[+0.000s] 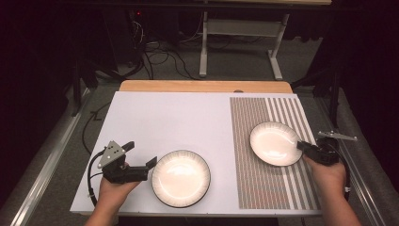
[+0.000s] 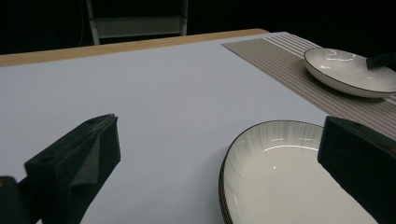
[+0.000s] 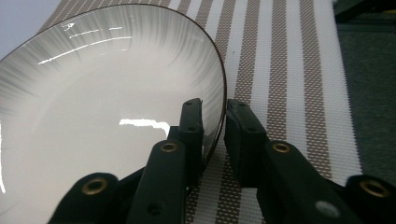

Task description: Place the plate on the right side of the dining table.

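2 plates (image 1: 181, 178) (image 1: 275, 143) lie well apart, a hand-held gripper (image 1: 151, 163) (image 1: 300, 144) beside each.

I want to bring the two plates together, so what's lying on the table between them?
Nothing: in the high view, bare white tabletop and striped mat separate the near plate from the far plate.

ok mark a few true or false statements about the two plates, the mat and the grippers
1. The white dark-rimmed plate on the striped woven placemat has its rim between the right gripper jaws. True.
2. The left gripper is clamped on the near white dark-rimmed plate. False: its jaws stand wide open beside it.
3. Both plates lie on the striped woven placemat. False: the near one sits on the white board.
4. Both plates are empty. True.
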